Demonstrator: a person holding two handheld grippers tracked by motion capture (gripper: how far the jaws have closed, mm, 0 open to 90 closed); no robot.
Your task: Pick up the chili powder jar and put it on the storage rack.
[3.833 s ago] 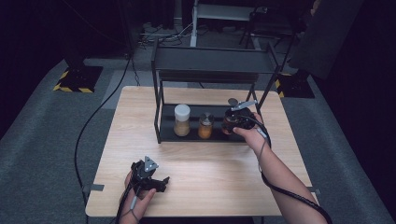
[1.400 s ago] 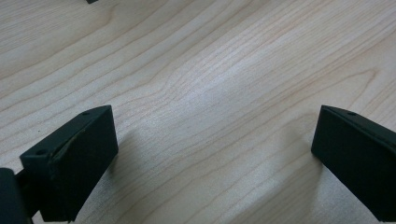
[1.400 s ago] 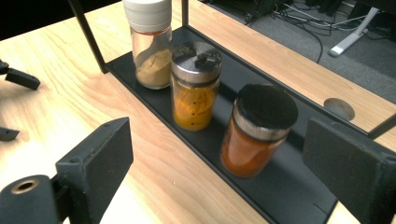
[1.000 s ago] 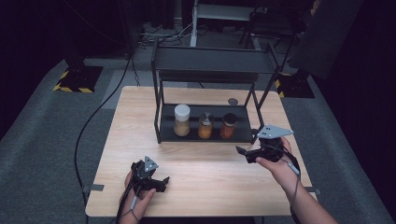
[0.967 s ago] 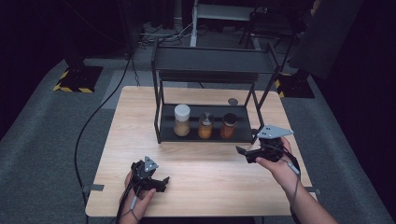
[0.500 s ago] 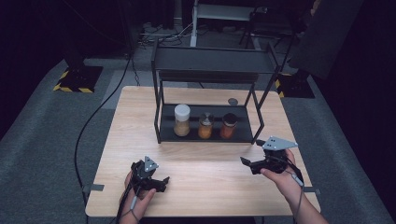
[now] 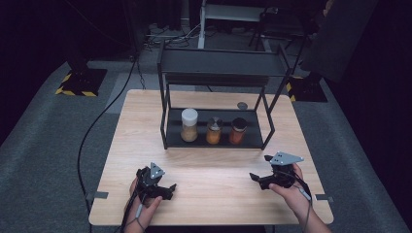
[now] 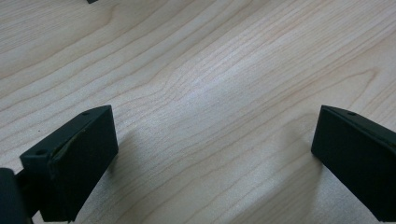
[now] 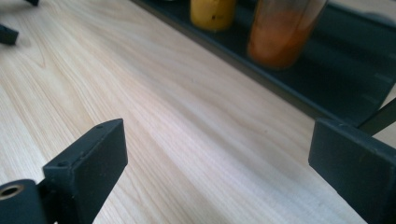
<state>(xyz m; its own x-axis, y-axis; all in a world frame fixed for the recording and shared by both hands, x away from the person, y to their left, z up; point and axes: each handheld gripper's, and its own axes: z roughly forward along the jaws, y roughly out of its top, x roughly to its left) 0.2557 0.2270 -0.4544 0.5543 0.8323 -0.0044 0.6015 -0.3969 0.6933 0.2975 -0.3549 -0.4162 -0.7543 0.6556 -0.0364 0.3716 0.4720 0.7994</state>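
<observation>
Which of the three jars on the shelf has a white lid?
The leftmost jar on the rack's bottom shelf. It is the tallest and has a white lid; the middle jar and right jar have dark lids.

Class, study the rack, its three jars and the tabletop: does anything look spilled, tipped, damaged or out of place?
Nothing stands out. The three jars stand upright in a row on the lower shelf of the rack. No spill shows on the table. A small round thing lies behind the rack, too small to identify.

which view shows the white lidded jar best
The high view: the white-lidded jar stands whole on the rack's lower shelf, leftmost of three. The right gripper view catches the other two jars; the left gripper view looks at bare table.
</observation>
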